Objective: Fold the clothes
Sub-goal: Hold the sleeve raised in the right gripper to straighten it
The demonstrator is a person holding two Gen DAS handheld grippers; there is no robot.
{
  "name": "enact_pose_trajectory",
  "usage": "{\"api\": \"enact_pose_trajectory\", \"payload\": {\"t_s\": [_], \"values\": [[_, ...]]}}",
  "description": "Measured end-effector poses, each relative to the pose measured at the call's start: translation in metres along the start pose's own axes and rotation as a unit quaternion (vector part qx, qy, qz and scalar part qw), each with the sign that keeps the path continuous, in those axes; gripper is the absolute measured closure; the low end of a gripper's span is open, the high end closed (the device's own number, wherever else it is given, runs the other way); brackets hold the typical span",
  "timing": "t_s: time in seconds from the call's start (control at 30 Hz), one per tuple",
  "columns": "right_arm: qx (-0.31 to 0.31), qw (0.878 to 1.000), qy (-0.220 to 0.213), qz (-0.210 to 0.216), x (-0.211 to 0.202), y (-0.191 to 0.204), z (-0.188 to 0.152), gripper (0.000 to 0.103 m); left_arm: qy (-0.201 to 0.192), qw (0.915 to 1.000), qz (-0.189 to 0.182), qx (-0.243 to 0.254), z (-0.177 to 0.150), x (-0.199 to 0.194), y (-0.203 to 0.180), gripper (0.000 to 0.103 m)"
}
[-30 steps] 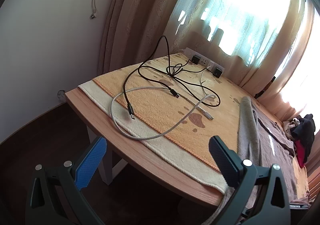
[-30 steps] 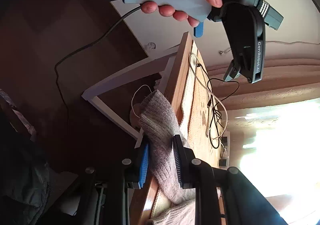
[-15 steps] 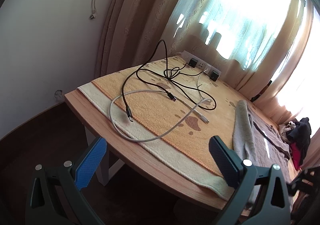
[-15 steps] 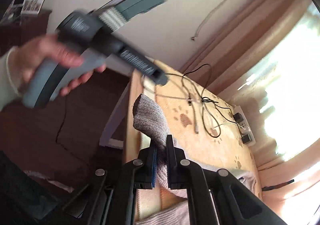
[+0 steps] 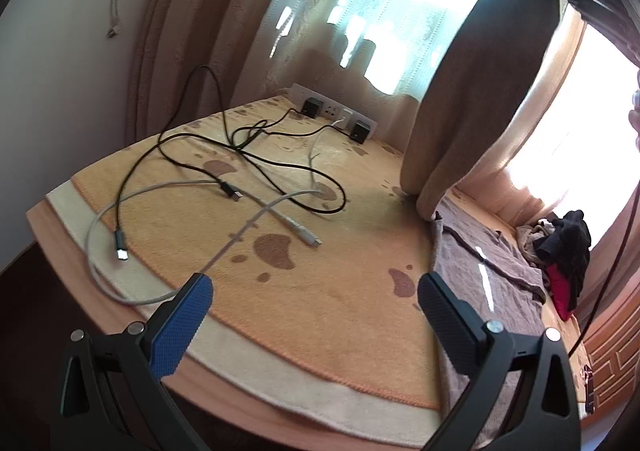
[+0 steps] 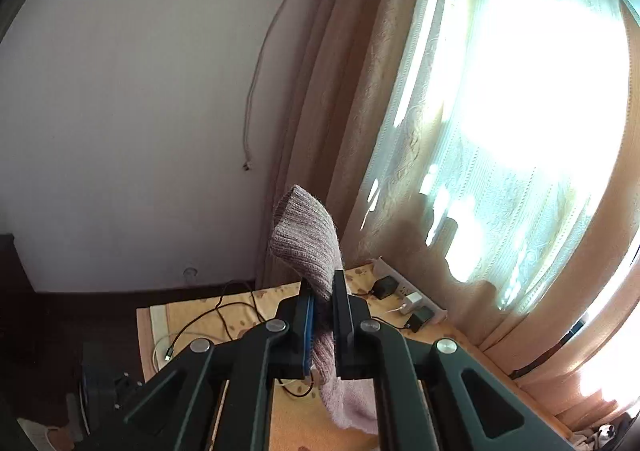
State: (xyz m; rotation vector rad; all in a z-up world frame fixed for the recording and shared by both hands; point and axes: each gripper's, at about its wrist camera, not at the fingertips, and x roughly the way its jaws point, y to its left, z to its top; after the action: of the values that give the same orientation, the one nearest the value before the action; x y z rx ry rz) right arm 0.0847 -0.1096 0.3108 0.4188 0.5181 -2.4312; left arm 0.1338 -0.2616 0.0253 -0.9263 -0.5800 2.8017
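Both jaws now clamp lifted sleeve.

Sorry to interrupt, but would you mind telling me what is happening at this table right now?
A person is folding clothes with two handheld claws. The right claw is shut on the ribbed end of a knitted garment, holding it above the table while the rest lies on the orange towel. The left claw hangs open and empty over the towel, near loose charging cables.
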Motion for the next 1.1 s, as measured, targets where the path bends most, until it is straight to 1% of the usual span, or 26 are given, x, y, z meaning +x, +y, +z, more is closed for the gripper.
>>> {"api": "enact_pose_trajectory", "payload": {"t_s": [0.07, 0.1, 0.13, 0.27, 0.33, 0.43, 0.5, 0.63, 0.8, 0.97, 1.1], "values": [[0.008, 1.000, -0.007, -0.011, 0.002, -0.016, 0.014, 0.095, 0.008, 0.9998, -0.019, 0.005, 0.012, 0.018, -0.014, 0.000], [0.010, 1.000, -0.011, -0.015, 0.008, -0.024, 0.017, 0.095, 0.013, 0.9996, -0.025, 0.007, 0.018, 0.028, -0.021, 0.000], [0.013, 1.000, -0.015, -0.020, 0.006, -0.030, 0.024, 0.095, 0.019, 0.9994, -0.028, 0.009, 0.025, 0.038, -0.027, 0.000], [0.017, 0.999, -0.021, -0.039, 0.005, -0.049, 0.043, 0.095, 0.041, 0.9989, -0.020, 0.014, 0.043, 0.084, -0.052, 0.000], [0.014, 0.999, -0.017, -0.044, 0.008, -0.055, 0.048, 0.095, 0.052, 0.9982, -0.020, 0.021, 0.049, 0.105, -0.067, 0.000], [0.017, 0.999, -0.013, -0.044, 0.014, -0.065, 0.049, 0.095, 0.072, 0.9970, -0.022, 0.018, 0.056, 0.134, -0.089, 0.000], [0.023, 0.999, -0.013, -0.041, 0.019, -0.072, 0.047, 0.095, 0.083, 0.9964, -0.014, 0.013, 0.060, 0.152, -0.102, 0.000], [0.031, 0.999, -0.017, -0.032, 0.028, -0.083, 0.043, 0.095, 0.103, 0.9943, -0.010, -0.026, 0.064, 0.184, -0.116, 0.000], [0.042, 0.998, -0.029, -0.024, 0.030, -0.101, 0.045, 0.095, 0.114, 0.9919, 0.022, -0.053, 0.063, 0.217, -0.126, 0.000], [0.053, 0.997, -0.045, -0.026, 0.023, -0.123, 0.044, 0.095, 0.127, 0.9878, 0.064, -0.062, 0.060, 0.247, -0.124, 0.000], [0.070, 0.995, -0.057, -0.034, 0.014, -0.147, 0.037, 0.095, 0.127, 0.9853, 0.097, -0.061, 0.059, 0.258, -0.115, 0.000]]}}
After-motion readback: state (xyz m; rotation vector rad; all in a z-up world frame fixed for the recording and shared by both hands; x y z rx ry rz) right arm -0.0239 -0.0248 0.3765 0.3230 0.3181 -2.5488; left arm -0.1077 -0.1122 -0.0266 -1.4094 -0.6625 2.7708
